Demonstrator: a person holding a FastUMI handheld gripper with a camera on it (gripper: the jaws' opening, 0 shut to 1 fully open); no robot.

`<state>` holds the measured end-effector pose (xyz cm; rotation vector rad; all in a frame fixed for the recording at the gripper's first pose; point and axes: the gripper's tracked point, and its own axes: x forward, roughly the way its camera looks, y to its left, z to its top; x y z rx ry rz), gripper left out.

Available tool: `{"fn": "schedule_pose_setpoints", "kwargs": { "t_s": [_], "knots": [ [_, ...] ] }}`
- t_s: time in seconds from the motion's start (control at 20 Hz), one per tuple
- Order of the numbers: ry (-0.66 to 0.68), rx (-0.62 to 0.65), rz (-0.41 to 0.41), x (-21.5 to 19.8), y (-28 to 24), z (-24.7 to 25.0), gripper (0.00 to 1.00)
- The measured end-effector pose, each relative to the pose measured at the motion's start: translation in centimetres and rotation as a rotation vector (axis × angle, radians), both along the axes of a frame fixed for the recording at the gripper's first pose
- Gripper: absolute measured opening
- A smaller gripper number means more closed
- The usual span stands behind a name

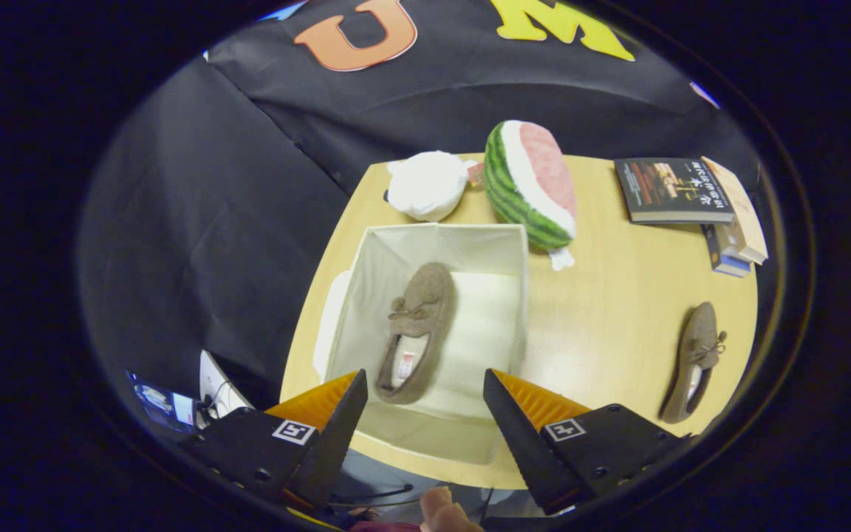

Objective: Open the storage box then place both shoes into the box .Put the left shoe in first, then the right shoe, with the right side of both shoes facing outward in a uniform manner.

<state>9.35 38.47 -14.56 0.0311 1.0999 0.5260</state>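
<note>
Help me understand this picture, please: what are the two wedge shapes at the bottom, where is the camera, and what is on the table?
The two wedges are the fingers of a handheld gripper; a person carries it, and there is no robot arm. The camera rides on the gripper and looks forward along those fingers, so you look down on the table from above. The fingers stand apart and hold nothing. Just ahead of them is an open cream storage box with one brown shoe already lying inside. A second brown shoe lies on the table off to the right, apart from the box. Beyond the box are a white bundle and a plush watermelon slice, and further right some books.
</note>
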Motion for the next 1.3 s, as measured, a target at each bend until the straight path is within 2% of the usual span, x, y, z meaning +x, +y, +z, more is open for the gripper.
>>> {"fn": "schedule_pose_setpoints", "kwargs": {
  "t_s": [0.35,0.6,0.9,1.1,1.3],
  "knots": [
    [-0.003,-0.047,-0.108,3.4,-13.0,-2.2,0.96],
    [0.045,-0.05,-0.161,4.0,-21.3,-4.1,0.96],
    [0.008,-0.2,-0.174,5.6,-33.1,-8.3,0.96],
    [0.057,-0.233,-0.226,6.3,-38.4,-12.2,0.96],
    [0.076,-0.287,-0.267,8.3,-41.2,-16.2,0.95]
  ]
}}
